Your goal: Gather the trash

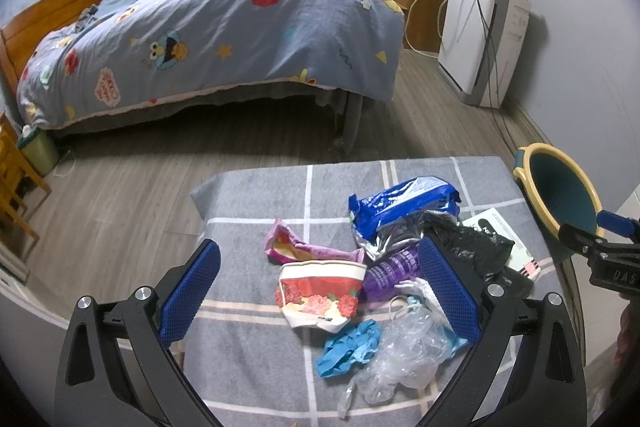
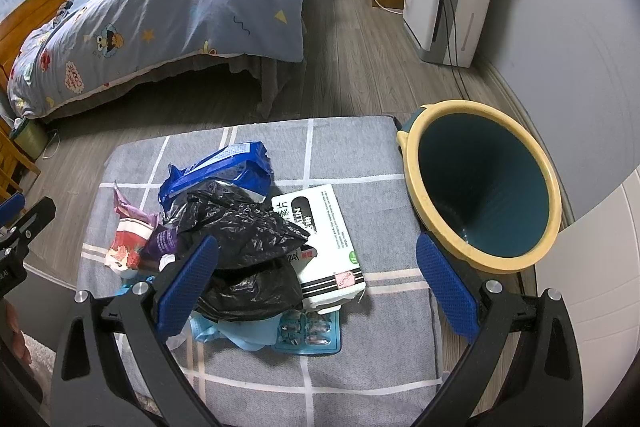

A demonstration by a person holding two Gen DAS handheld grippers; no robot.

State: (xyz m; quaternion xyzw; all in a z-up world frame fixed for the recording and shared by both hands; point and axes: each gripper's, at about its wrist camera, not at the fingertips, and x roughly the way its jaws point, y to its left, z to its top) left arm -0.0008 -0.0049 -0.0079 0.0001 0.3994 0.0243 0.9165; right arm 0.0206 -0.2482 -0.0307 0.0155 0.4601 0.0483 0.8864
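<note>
A pile of trash lies on a grey checked cushion (image 1: 256, 371): a flowered paper cup (image 1: 320, 301), a blue foil bag (image 1: 396, 205), a pink wrapper (image 1: 288, 245), a purple packet (image 1: 390, 273), a black plastic bag (image 2: 244, 231), a blue glove (image 1: 348, 349), clear plastic (image 1: 404, 355), a white box (image 2: 328, 247) and a blister pack (image 2: 310, 333). My left gripper (image 1: 320, 287) is open above the cup. My right gripper (image 2: 316, 277) is open over the box and black bag. A teal bin with a yellow rim (image 2: 480, 187) stands right of the cushion (image 2: 380, 339).
A bed with a blue cartoon duvet (image 1: 224, 27) stands behind on the wood floor. A white appliance with cables (image 1: 484, 35) stands by the right wall. A small green bin (image 1: 40, 151) sits at the bed's left end. Wooden furniture is at the far left.
</note>
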